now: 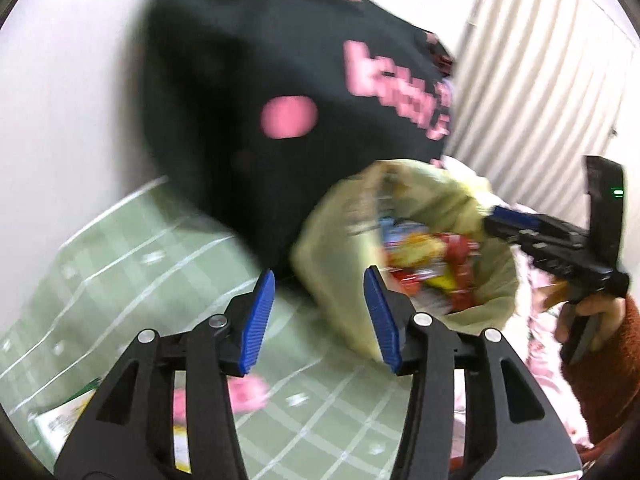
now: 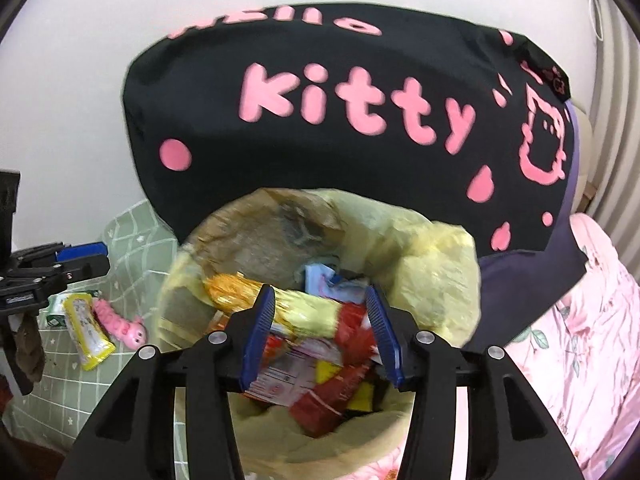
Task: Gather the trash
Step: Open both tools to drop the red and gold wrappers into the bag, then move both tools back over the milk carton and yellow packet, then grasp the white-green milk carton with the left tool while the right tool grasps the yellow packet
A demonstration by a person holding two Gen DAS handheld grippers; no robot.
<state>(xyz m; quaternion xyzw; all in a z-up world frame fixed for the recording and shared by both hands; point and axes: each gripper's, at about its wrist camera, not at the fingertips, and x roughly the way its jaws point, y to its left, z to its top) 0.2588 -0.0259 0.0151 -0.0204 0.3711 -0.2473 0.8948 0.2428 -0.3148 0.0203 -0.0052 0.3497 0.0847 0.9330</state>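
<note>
A yellow trash bag (image 2: 436,280) sits open on the bed, filled with colourful snack wrappers (image 2: 320,384). My right gripper (image 2: 320,332) is open and empty, right over the bag's mouth. My left gripper (image 1: 320,320) is open and empty, above the green bedsheet to the left of the bag (image 1: 336,240). The right gripper (image 1: 504,224) shows at the bag's far rim in the left wrist view. A yellow-edged wrapper (image 2: 86,332) and a green-white packet (image 2: 54,314) lie on the sheet left of the bag.
A big black "Hello Kitty" cushion (image 2: 340,120) stands against the white wall behind the bag. A pink caterpillar toy (image 2: 120,320) lies by the loose wrappers. A green checked sheet (image 1: 140,260) is on the left, a pink floral quilt (image 2: 572,340) on the right.
</note>
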